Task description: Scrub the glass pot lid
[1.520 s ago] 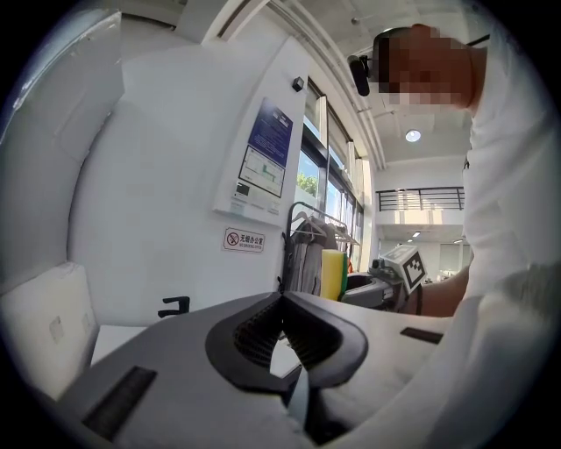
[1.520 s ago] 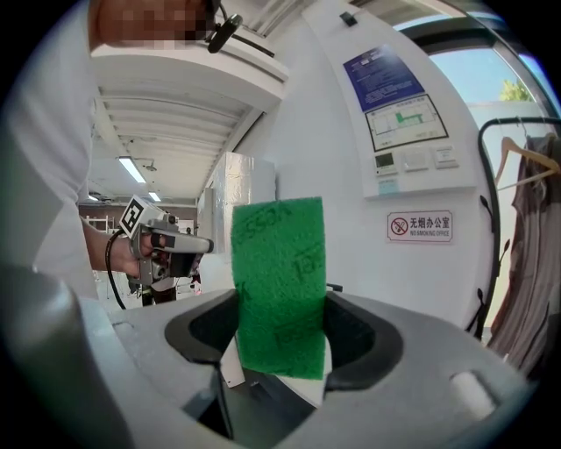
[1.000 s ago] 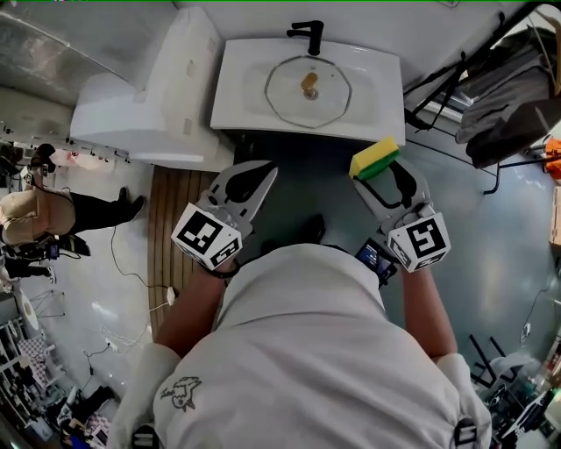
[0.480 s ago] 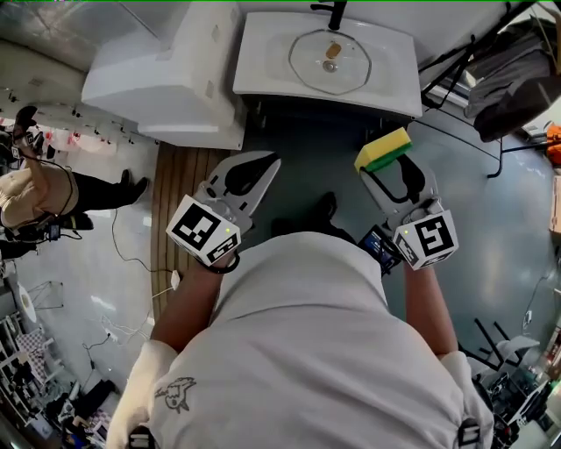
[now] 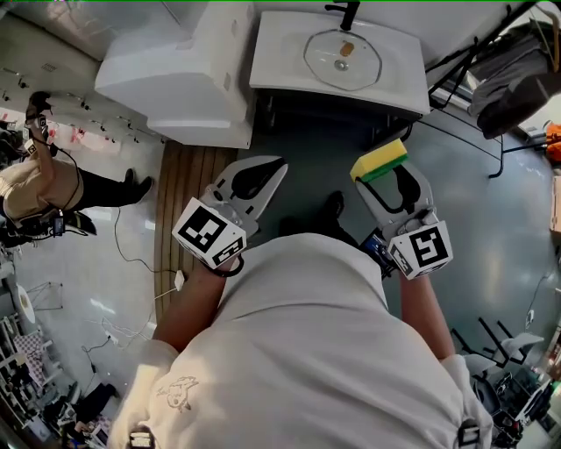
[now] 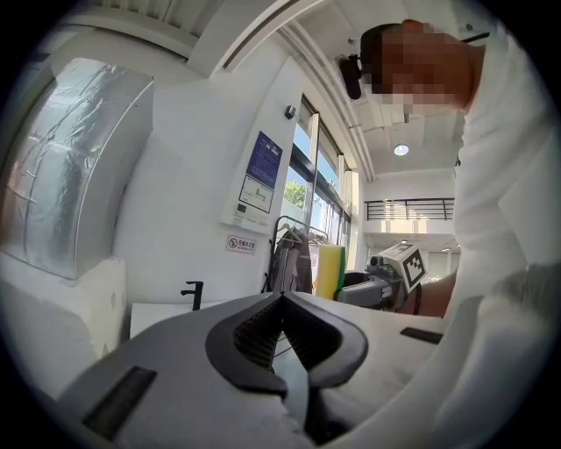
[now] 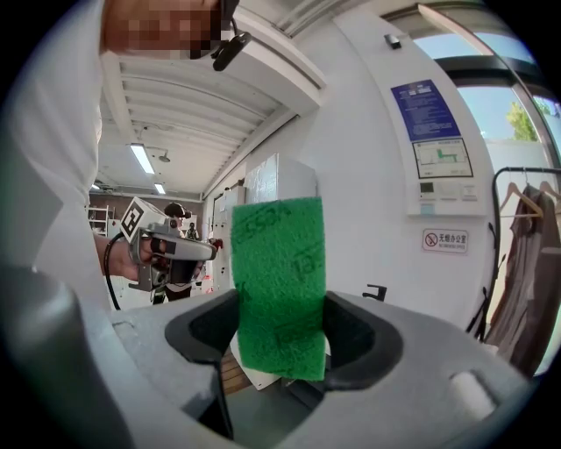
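Observation:
The glass pot lid [image 5: 343, 60] lies in the white sink [image 5: 280, 53] at the top of the head view, below the black faucet [image 5: 344, 13]. Both grippers hang well short of the sink, over the grey floor. My left gripper [image 5: 279, 165] is shut with nothing in it; in its own view the jaws meet at the tips [image 6: 282, 296]. My right gripper [image 5: 380, 174] is shut on a yellow and green sponge [image 5: 379, 159]. The sponge's green scrub face [image 7: 279, 285] stands upright between the jaws of the right gripper [image 7: 279, 316]. The lid is hidden in both gripper views.
A large white unit [image 5: 175, 74] stands left of the sink, with wooden floor slats [image 5: 180, 188] in front of it. A dark rack with clothes [image 5: 508, 79] stands to the right. Another person [image 5: 44, 188] is at the far left. A notice hangs on the wall [image 7: 438, 153].
Both grippers have drawn back from the sink, which has slid toward the top of the head view. The sponge stays held in the right gripper; the left stays shut.

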### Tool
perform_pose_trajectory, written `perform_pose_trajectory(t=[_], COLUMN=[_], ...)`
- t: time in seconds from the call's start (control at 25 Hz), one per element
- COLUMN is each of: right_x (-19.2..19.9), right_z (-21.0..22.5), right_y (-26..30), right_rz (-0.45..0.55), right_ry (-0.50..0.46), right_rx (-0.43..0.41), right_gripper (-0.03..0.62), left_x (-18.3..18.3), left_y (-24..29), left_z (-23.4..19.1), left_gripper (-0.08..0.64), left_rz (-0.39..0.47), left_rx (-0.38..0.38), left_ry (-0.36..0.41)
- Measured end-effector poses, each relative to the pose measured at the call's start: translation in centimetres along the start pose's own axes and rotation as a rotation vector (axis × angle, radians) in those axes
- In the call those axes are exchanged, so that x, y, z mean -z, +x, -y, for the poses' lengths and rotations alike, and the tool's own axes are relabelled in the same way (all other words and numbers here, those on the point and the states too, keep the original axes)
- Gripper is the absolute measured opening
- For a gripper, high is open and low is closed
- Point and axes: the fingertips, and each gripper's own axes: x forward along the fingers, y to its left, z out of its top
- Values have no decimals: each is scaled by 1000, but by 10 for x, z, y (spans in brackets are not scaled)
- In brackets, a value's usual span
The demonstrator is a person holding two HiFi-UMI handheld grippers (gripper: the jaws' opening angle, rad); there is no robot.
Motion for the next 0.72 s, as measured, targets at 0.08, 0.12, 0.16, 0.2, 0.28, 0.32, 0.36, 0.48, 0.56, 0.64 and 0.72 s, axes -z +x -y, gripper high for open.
perform_pose_trajectory(t=[0.08,0.12,0.16,0.2,0.28,0.32,0.36,0.48,0.56,0.64,0.72], right_x=[-2,-2,-2,-2,-2,-3,-3,-6,-7,-9,-9], right_z=[-6,-9,-12,-14,-18,-20,-21,-24,-25,-27,-29], right_y=[0,0,0,-1,-2,-3,-4,-5,-5,-4,-3], right_rz=[4,5,5,5,6,6,7,11,12,10,9], right_ry=[-1,-2,-3,-3,-2,-3,-4,-8,-11,-12,-12], right_rx=[1,1,1,2,4,5,5,6,8,9,9], right_gripper=[296,296,296,296,296,296,296,296,296,296,295], left_x=[1,2,3,4,5,6,6,7,6,5,6], left_y=[-5,-8,-10,-12,-16,-18,-20,-24,-26,-28,-30], left_z=[1,1,2,2,3,4,5,6,6,4,3], left_gripper=[-2,-2,-2,-2,-2,-2,-2,-2,-2,-2,-2], left_rz=[2,2,2,2,3,4,4,10,14,11,11], left_rx=[2,3,4,3,1,0,1,3,0,-2,-2], left_ry=[-1,-1,-2,-3,-7,-8,-7,-1,-5,-9,-8])
